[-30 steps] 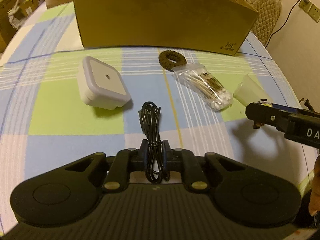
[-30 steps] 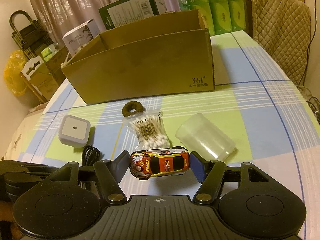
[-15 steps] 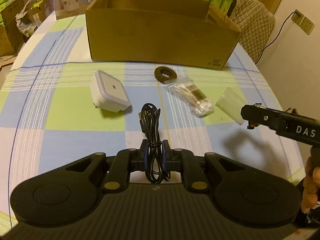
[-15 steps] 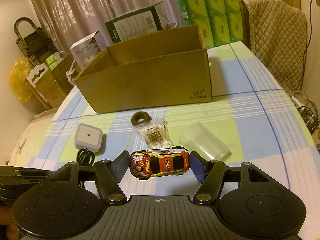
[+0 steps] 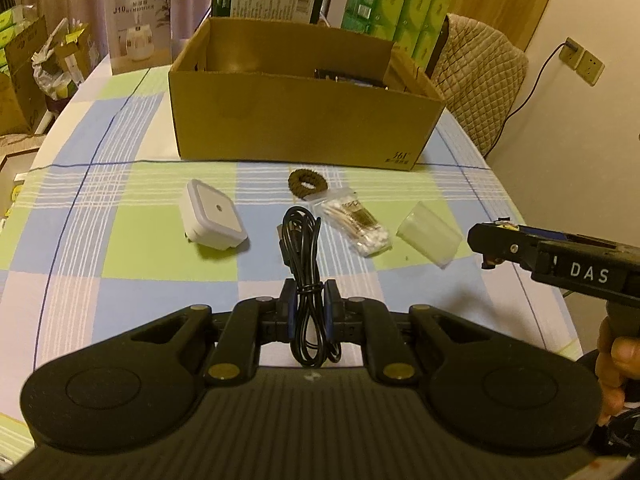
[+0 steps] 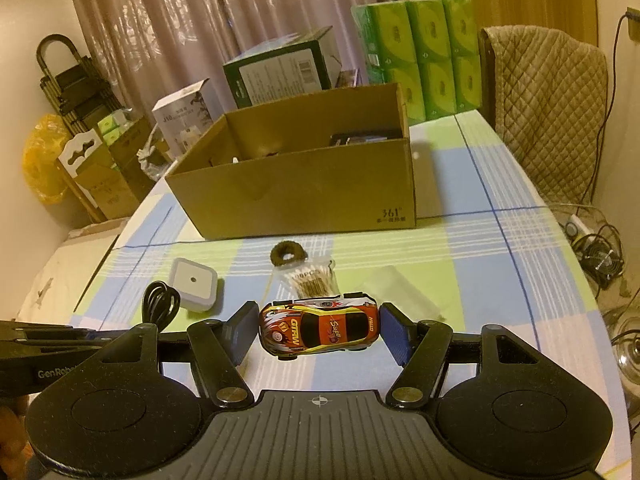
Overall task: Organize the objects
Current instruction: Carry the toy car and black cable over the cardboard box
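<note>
Checked cloth in blue, green and white covers the bench, and an open cardboard box stands at its far side with a few dark things inside that are too dim to name. Behind the box are green tissue packs, a dark green carton and a white carton; a chair with a quilted cover sits at the right edge.

The left gripper has its fingers pressed together on a coiled black cable, which runs forward from between the pads with its looped end out ahead above the cloth. The right gripper clamps an orange and yellow toy car sideways across its fingers, nose to the left, held above the bench and short of the box. In the left wrist view the right gripper's black body reaches in from the right, with a hand on its handle.

Loose on the cloth between the grippers and the box lie a white square plug-in device, a brown hair tie close to the box front, a clear bag of cotton swabs just beside the hair tie, and a translucent plastic cup on its side to the right of the bag.
</note>
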`<state>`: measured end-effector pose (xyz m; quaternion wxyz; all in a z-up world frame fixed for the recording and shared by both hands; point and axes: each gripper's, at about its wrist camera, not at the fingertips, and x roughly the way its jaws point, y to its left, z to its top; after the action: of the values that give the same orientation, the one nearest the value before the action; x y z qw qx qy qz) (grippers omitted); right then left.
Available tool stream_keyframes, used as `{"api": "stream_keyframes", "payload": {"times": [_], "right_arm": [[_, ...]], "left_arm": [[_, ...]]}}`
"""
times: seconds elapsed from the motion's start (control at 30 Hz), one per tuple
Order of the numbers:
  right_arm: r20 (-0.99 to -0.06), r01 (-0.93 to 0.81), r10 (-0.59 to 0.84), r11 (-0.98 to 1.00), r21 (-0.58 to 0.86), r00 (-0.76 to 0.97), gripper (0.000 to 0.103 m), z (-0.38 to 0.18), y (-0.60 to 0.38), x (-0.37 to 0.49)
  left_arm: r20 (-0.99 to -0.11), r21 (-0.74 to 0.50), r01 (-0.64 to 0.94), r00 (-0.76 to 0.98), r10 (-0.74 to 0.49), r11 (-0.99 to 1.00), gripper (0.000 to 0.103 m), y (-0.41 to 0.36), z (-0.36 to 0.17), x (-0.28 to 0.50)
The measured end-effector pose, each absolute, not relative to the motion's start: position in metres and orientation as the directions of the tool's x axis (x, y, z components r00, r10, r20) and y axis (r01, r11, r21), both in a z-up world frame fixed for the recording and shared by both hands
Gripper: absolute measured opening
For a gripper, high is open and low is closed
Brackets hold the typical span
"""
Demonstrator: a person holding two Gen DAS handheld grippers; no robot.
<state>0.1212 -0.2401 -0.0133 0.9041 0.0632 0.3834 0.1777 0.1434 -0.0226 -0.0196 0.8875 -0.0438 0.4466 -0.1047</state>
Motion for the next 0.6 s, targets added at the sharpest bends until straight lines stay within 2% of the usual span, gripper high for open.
{"api": "stream_keyframes", "payload": {"times": [0.6], "right_arm": [[-0.653,-0.292,0.366,0.93,0.224,0.664,0.062,0.003,-0.242,0.136]], "left_arm": [[-0.745,-0.172,0.175,0.621,-0.244,0.969,0.01,-0.015,0.012,0.169]]}}
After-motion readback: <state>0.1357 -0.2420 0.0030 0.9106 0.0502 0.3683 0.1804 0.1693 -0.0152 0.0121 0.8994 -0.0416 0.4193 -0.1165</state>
